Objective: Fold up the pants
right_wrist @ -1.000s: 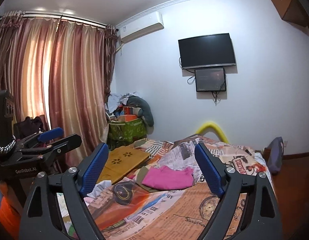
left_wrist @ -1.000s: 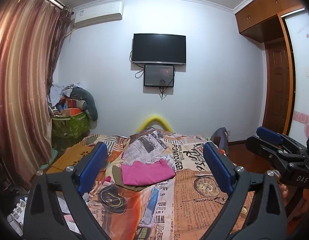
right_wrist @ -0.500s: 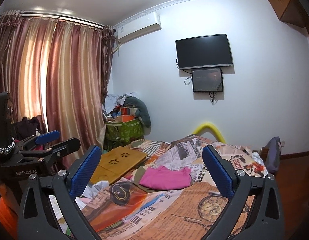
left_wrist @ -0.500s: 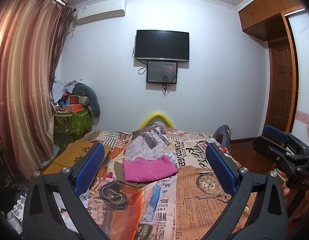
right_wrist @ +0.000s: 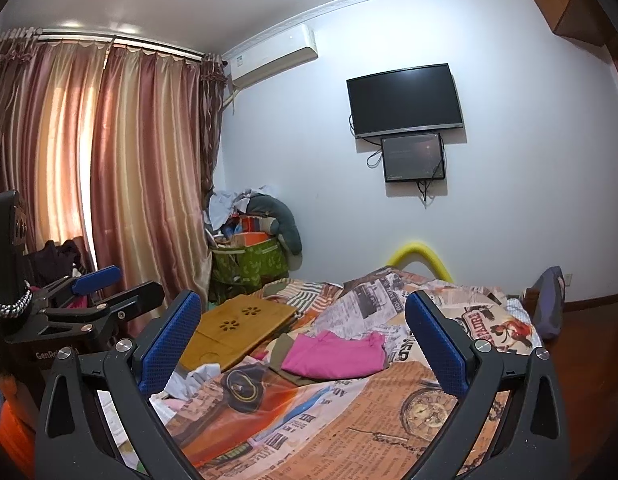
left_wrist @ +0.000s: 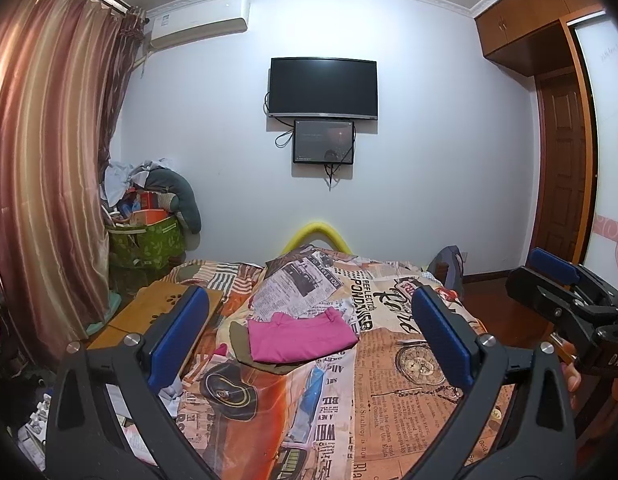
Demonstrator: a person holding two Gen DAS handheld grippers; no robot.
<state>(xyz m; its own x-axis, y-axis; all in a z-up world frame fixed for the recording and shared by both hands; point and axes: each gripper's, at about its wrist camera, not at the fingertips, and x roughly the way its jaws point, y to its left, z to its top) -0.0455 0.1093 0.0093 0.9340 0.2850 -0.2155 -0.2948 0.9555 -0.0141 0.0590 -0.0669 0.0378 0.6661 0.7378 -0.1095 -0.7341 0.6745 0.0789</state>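
Ahead on the bed (left_wrist: 389, 420): pink pants (left_wrist: 299, 338), folded, long axis crosswise; our left hand-held gripper (left_wrist: 309, 344) and right hand-held gripper (right_wrist: 305, 346) gape empty, well short, about equally near.

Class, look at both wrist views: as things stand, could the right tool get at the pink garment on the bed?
Probably yes. The right tool stands open and empty, and the pink garment lies uncovered atop an olive cloth further up the bed, with only bedspread between.
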